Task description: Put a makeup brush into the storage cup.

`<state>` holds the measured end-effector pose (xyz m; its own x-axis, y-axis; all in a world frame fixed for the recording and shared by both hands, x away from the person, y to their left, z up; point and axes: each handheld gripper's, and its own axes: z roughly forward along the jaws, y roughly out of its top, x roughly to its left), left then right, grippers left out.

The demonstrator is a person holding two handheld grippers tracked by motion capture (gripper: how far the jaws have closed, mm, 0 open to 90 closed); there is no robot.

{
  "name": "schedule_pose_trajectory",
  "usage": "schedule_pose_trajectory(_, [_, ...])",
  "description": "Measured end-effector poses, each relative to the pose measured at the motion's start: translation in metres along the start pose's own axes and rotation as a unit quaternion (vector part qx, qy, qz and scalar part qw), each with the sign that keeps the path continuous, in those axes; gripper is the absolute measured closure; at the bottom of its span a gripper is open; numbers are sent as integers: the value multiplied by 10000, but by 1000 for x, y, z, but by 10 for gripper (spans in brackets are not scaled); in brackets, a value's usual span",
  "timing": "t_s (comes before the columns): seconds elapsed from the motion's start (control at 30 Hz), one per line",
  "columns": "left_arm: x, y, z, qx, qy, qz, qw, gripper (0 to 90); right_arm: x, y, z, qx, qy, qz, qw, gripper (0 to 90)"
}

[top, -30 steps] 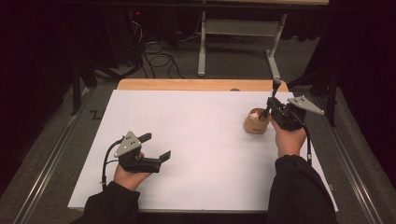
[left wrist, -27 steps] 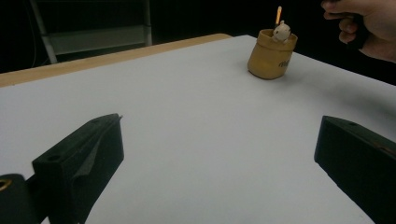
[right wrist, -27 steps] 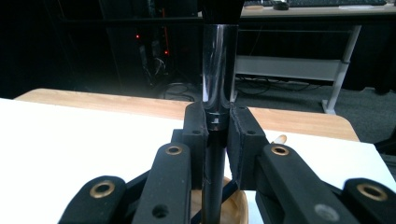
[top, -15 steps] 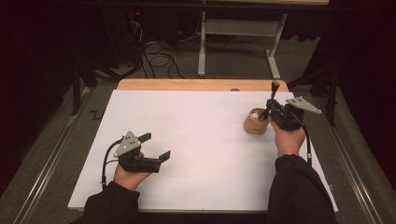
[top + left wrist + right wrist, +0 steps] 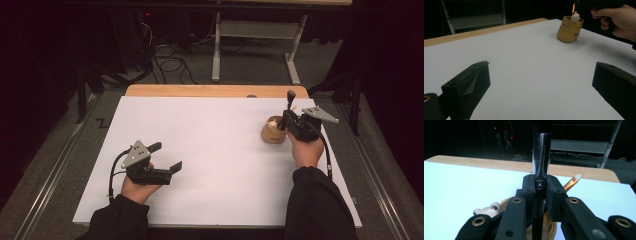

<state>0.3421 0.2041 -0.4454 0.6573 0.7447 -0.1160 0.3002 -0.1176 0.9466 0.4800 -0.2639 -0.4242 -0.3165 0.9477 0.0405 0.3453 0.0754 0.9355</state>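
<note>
- Since the earlier frames, nothing on the table has shifted: both of your hands and the cup hold the same places in the high view.
- Your right gripper [image 5: 286, 116] sits at the right of the high view, just right of the tan cup [image 5: 272, 132]. Its jaws are pressed together on a black brush handle [image 5: 541, 162], which stands upright between them in the right gripper view.
- The black brush handle rises above the tan cup, its dark tip uppermost in the high view.
- The tan cup stands upright on the white table sheet [image 5: 220, 145], in the right half of the high view and at the upper right of the left gripper view. A small cream figure [image 5: 575, 17] and a gold-handled brush [image 5: 573, 182] stick out of it.
- Your left gripper [image 5: 165, 157] rests at the lower left of the high view, well apart from the tan cup. Its jaws are spread wide with only bare sheet between them.
</note>
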Motion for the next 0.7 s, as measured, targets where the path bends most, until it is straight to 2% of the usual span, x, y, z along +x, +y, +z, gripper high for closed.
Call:
schedule_pose_trajectory(0.23, [0,0,0,3,-4,1,10000,22,-2,-8,0,77,33,72,9999,801])
schedule_pose_trajectory(0.53, [-1,0,0,7,1,10,10000,23,-1,-4,-4,13,99,41,9999,794])
schedule_pose_trajectory(0.57, [-1,0,0,5,1,10,10000,22,-1,-5,-4,32,110,35,9999,787])
schedule_pose_trajectory(0.63, [-1,0,0,2,4,9,10000,22,-2,-5,-4,52,119,59,9999,702])
schedule_pose_trajectory(0.7, [0,0,0,-1,6,8,10000,22,-3,-5,-4,45,121,104,9999,663])
